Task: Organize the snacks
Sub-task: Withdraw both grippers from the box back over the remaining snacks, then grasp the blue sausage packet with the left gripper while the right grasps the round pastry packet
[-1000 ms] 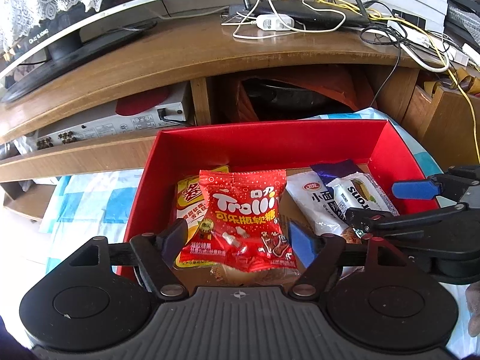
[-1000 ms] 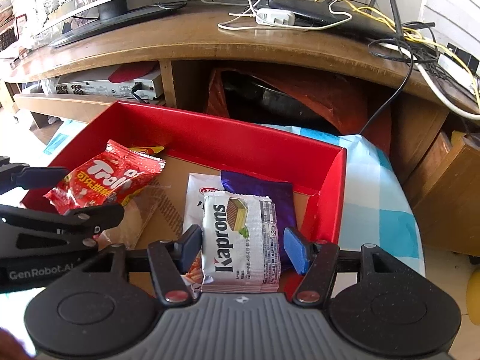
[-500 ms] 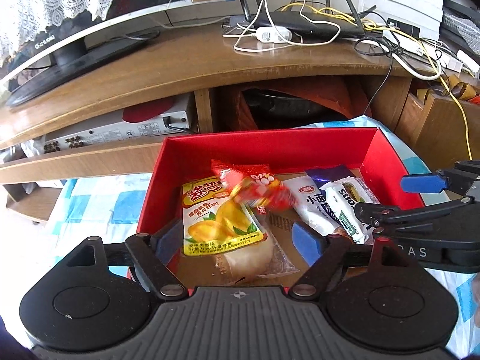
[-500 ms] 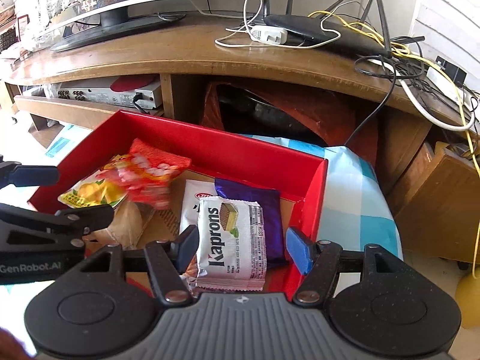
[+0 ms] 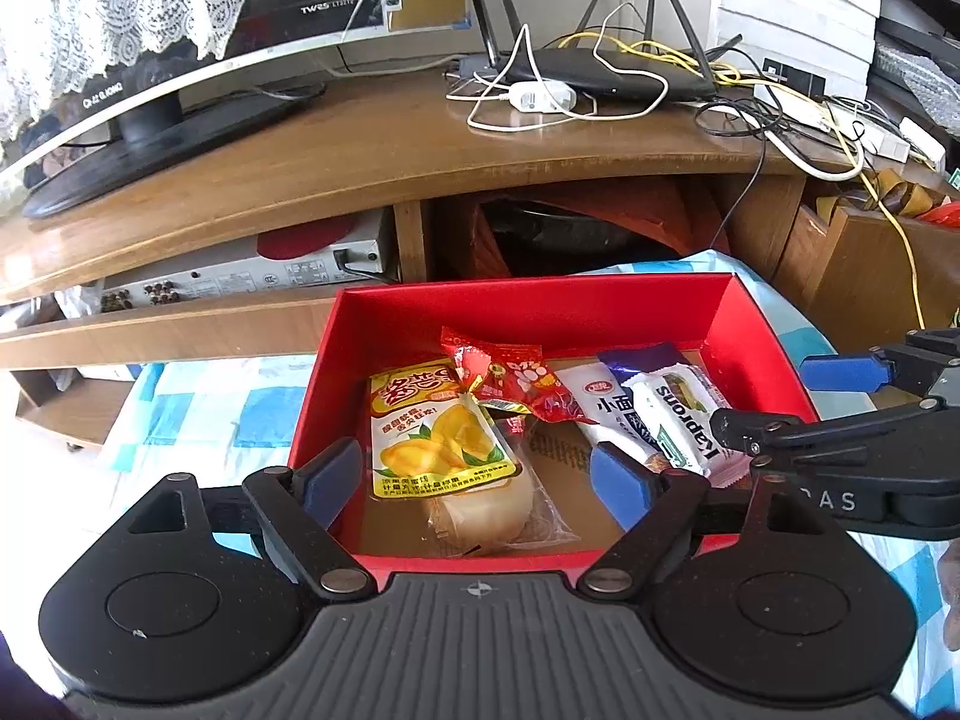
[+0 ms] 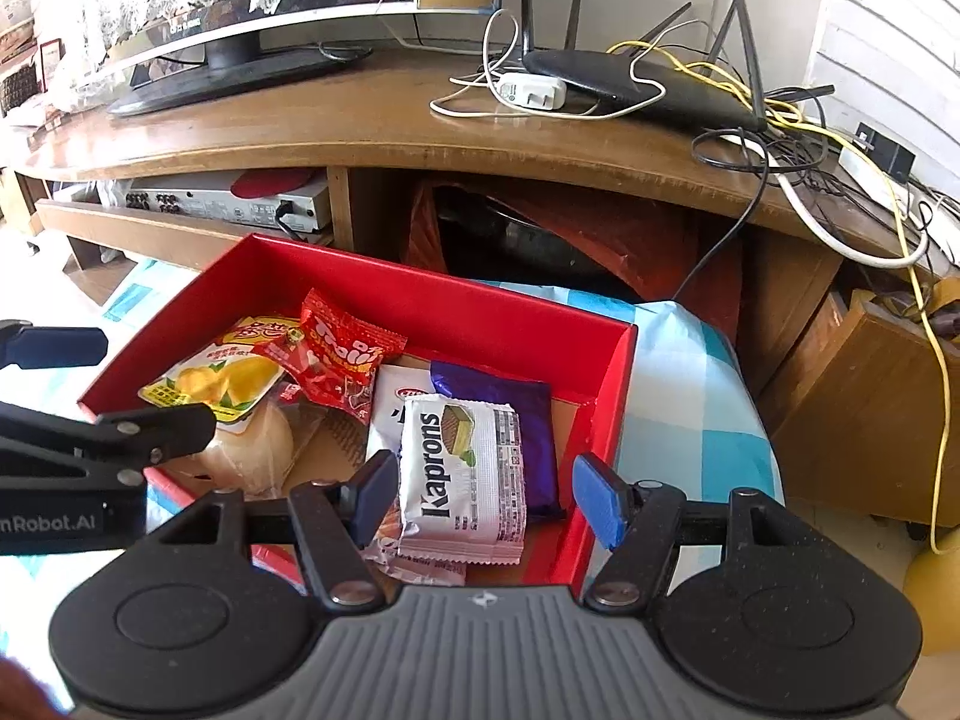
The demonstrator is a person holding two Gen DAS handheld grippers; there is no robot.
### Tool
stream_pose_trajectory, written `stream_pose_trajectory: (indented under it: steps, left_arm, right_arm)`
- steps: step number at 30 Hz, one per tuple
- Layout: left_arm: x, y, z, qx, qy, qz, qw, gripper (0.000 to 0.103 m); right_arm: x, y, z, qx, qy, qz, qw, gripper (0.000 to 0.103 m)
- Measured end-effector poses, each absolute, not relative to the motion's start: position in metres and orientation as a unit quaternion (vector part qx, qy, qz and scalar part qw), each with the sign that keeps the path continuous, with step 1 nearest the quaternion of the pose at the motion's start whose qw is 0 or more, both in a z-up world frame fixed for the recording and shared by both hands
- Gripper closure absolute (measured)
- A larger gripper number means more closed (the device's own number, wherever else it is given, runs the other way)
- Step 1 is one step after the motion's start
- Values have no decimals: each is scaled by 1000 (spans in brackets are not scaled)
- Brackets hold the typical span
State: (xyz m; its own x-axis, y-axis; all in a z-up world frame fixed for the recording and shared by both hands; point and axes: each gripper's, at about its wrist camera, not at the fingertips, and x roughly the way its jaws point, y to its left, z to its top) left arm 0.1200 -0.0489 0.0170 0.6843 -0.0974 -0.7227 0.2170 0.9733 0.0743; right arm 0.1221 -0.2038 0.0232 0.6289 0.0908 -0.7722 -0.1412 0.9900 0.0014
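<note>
While the red Trolli gummy bag (image 5: 510,381) is lying across the yellow mango pouch (image 5: 441,441) inside the red box (image 5: 534,306), the Kaprons wafer (image 6: 462,474) is resting beside it; the left tool (image 5: 477,480), jaws just widened, and the right tool (image 6: 486,501) are both hanging apart, gripping nothing.

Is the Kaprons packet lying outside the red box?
No, the Kaprons packet lies inside the red box, on other packets.

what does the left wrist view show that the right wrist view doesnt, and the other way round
Only the left wrist view: "小面" print on the white packet.
Only the right wrist view: the purple packet nearly whole, and the "Kaprons" wafer front unobstructed.
Both: the red box holding the mango packet, the red Trolli bag and the bun, both grippers open.
</note>
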Motion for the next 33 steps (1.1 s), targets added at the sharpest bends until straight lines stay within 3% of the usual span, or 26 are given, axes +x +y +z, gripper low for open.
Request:
stream_pose_trajectory:
  steps: [14, 33]
  left_arm:
    - [79, -33, 19, 75, 392, -87, 913, 4]
    - [49, -24, -55, 83, 531, -175, 825, 5]
  right_arm:
    - [76, -205, 40, -17, 428, 85, 900, 23]
    - [39, -208, 15, -19, 490, 104, 865, 23]
